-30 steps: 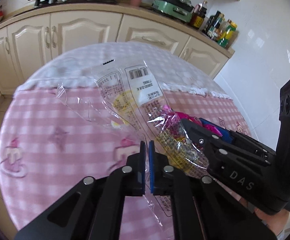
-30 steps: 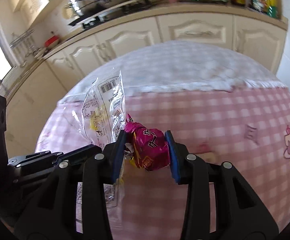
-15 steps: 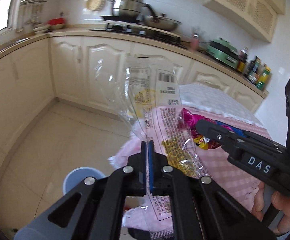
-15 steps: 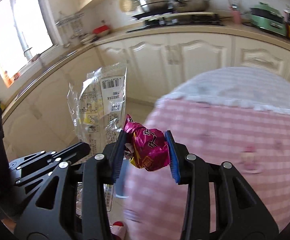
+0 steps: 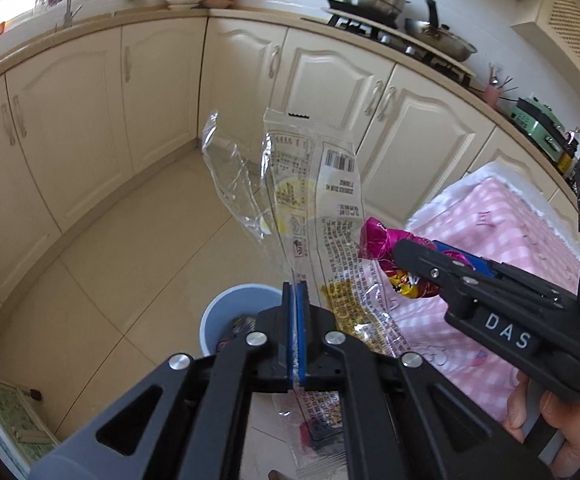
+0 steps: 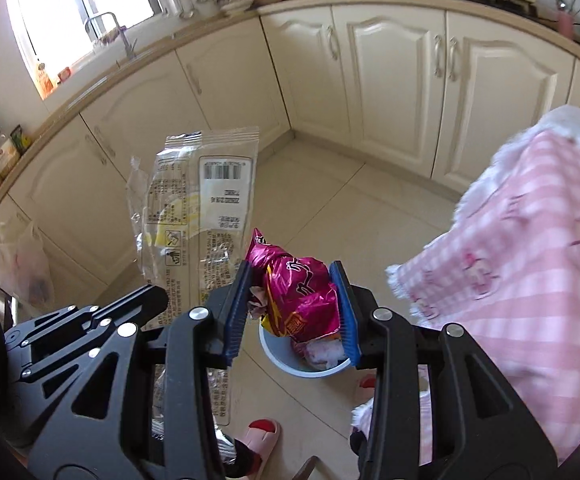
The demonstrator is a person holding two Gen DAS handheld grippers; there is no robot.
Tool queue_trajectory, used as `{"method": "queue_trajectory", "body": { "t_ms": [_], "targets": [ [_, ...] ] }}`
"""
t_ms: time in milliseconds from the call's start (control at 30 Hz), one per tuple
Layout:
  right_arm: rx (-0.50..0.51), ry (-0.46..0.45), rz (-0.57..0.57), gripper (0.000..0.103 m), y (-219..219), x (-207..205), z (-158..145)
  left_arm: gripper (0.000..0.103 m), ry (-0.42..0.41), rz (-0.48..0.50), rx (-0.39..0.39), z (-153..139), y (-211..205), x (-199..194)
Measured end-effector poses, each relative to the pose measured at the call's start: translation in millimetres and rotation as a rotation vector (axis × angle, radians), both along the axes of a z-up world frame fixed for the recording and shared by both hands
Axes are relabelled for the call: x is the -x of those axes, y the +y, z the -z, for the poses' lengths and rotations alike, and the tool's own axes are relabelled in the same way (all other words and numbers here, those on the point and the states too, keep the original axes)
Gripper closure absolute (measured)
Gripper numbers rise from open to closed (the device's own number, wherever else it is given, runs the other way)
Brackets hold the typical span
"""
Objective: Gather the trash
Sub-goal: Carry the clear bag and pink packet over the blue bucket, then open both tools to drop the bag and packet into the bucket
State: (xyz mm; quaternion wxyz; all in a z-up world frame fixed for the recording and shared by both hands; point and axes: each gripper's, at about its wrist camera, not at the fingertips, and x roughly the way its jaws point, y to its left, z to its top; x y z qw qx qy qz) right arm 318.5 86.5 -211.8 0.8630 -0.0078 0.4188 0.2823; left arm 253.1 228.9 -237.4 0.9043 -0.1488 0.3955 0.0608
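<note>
Both pieces picked up, neither binned yet: left claw (image 5: 294, 316) pressed together on clear wrapper (image 5: 310, 204), right claw (image 6: 294, 304) pinching pink wrapper (image 6: 300, 292) above blue bin (image 6: 302, 366) on floor

The right tool (image 6: 292, 308) grips a crumpled magenta wrapper (image 6: 298, 296) between its blue pads. Directly beneath the wrapper, on the tiled floor, stands a blue bin (image 6: 285, 360) holding some trash. Left of the wrapper, the left tool (image 6: 145, 300) holds up a clear printed bag (image 6: 205, 208). Right of the bin hangs a pink checked cloth (image 6: 530, 300). A pink slipper (image 6: 261, 432) lies below the bin.
</note>
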Motion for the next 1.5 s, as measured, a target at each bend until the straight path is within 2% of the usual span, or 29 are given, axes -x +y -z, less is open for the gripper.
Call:
{"method": "queue_trajectory", "body": {
  "t_ms": [200,433,767,1267,1333,1367,1400,1467,1500],
  "targets": [
    [0.063,0.036,0.006,0.065,16,-11,39,0.102,0.065,-0.021,0.029,37,12,-10],
    [0.138,0.026,0.041,0.065,18,-27,71,0.102,0.145,-0.038,0.041,80,20,-28],
    [0.177,0.063,0.052,0.065,19,-48,113,0.102,0.256,-0.043,0.056,138,29,-58],
    [0.181,0.131,0.073,0.065,10,-70,153,0.101,0.341,0.006,0.097,186,24,-104],
    [0.181,0.137,0.073,0.065,9,-72,156,0.096,0.347,0.013,0.123,191,26,-111],
    [0.18,0.139,0.073,0.065,9,-73,157,0.082,0.346,0.004,0.13,191,29,-112],
    [0.179,0.143,0.071,0.065,10,-73,158,0.063,0.343,-0.013,0.13,191,31,-114],
    [0.179,0.148,0.07,0.065,11,-75,163,0.054,0.323,-0.032,0.122,189,35,-114],
    [0.179,0.151,0.07,0.065,12,-76,165,0.054,0.321,-0.039,0.121,189,37,-114]
  ]
}}
